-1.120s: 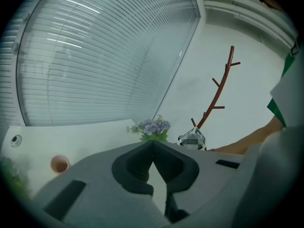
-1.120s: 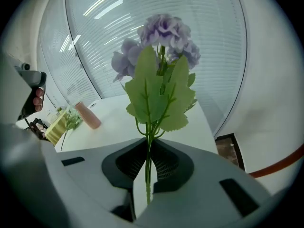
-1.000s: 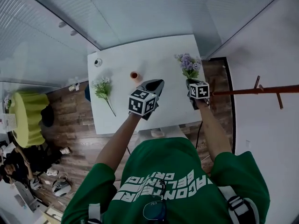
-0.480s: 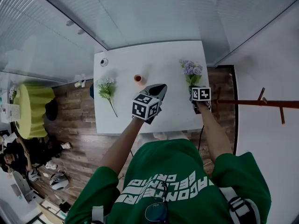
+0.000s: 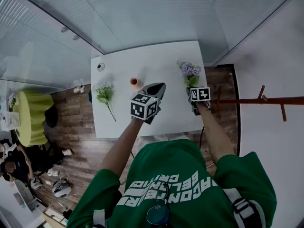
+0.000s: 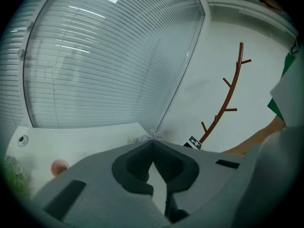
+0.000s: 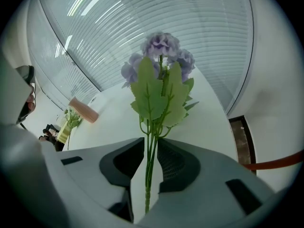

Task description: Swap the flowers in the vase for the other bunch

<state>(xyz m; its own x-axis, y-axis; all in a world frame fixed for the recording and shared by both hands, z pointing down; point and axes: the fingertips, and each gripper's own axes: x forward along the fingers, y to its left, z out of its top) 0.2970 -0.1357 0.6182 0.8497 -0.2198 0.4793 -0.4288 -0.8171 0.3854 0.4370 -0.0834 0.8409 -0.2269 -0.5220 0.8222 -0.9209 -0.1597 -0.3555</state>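
Observation:
A small terracotta vase (image 5: pixel 136 82) stands mid-table with nothing in it. A white-flowered bunch (image 5: pixel 103 93) lies on the white table (image 5: pixel 142 61) at its left. The purple bunch (image 5: pixel 190 71) lies at the table's right side, blooms pointing away from me. My right gripper (image 5: pixel 191 90) is at its stem end. In the right gripper view the green stems (image 7: pixel 151 151) run between the jaws of this gripper (image 7: pixel 151 144), which are opening, with a slim gap beside the stems. My left gripper (image 5: pixel 159 86) hovers just right of the vase, its tips (image 6: pixel 152 144) together and holding nothing.
A small round object (image 5: pixel 100 66) sits at the table's far left corner. A glass wall with blinds runs behind the table. A brown coat stand (image 5: pixel 266 100) rises at the right. Wooden floor, a yellow round seat (image 5: pixel 28 118) and people lie to the left.
The right gripper with the purple bunch has sunk slightly towards the table. The left gripper stays by the vase. The head view has shifted a little.

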